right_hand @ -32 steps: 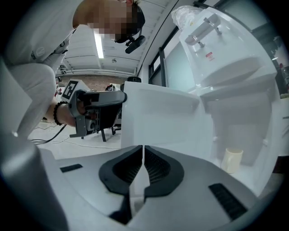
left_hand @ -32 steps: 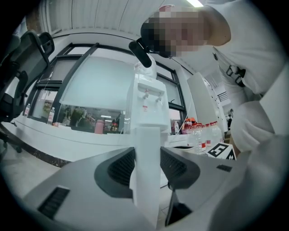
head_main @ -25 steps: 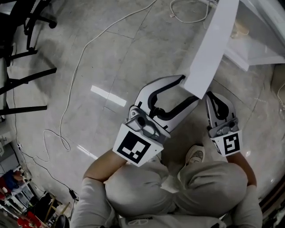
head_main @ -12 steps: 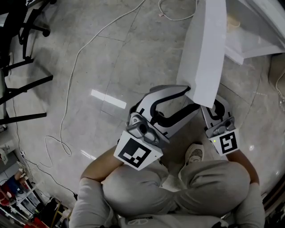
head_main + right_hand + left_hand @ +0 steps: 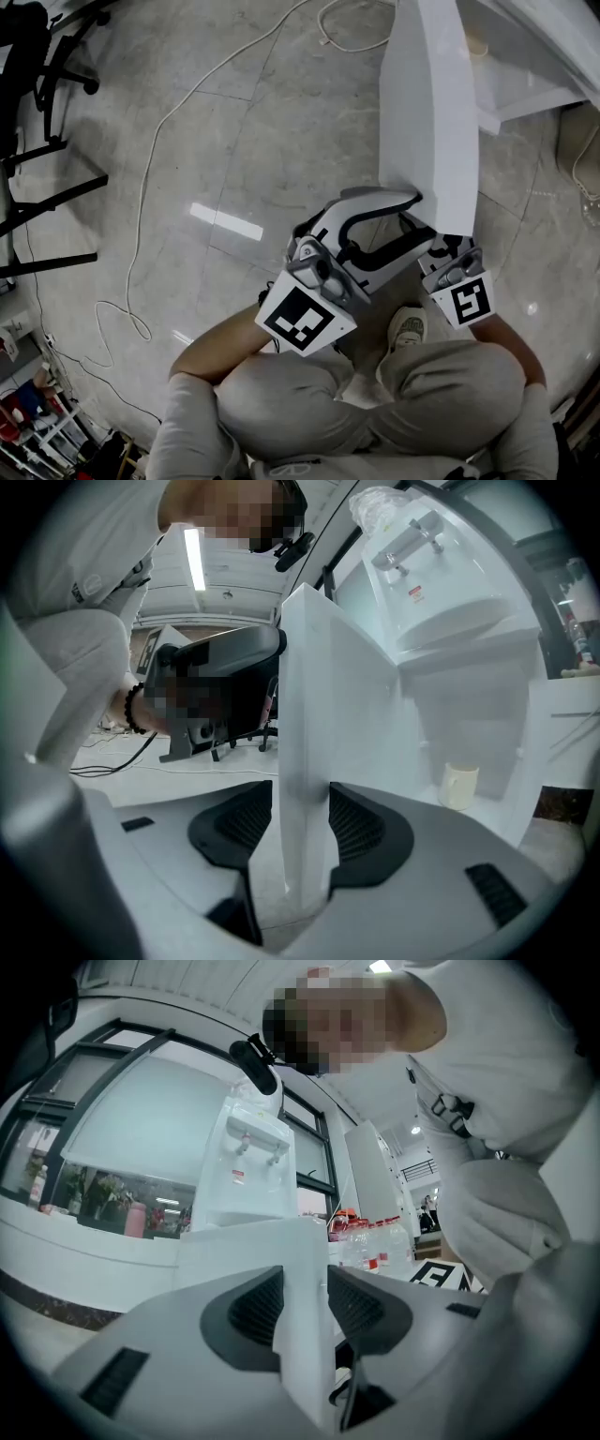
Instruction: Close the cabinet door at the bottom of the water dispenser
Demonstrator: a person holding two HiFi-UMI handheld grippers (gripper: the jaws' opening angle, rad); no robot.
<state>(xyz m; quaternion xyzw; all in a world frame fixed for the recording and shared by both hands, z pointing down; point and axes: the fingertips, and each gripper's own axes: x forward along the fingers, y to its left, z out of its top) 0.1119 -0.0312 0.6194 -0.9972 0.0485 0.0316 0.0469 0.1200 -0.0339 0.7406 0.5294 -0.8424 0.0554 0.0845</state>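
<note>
The white cabinet door [image 5: 431,112] stands open, its free edge toward me. My left gripper [image 5: 412,214] reaches in from the left with that edge between its jaws. In the left gripper view the jaws of this gripper [image 5: 305,1305] are closing and both pads lie against the door [image 5: 300,1241]. My right gripper [image 5: 450,246] sits partly hidden under the door's edge. In the right gripper view its jaws [image 5: 305,832] are opening, the door [image 5: 328,714] between them with a thin gap on the left side. The water dispenser [image 5: 441,602] rises behind.
The open cabinet [image 5: 525,84] holds a pale cup [image 5: 459,785]. A white cable [image 5: 178,103] snakes over the tiled floor. Black chair legs [image 5: 47,178] stand at the left. The person's shoe [image 5: 408,326] is just below the grippers. Water bottles [image 5: 370,1241] stand beyond the door.
The door's free edge has swung and now points more straight at me. The left gripper has slid right onto that edge. The right gripper has slipped further under the door.
</note>
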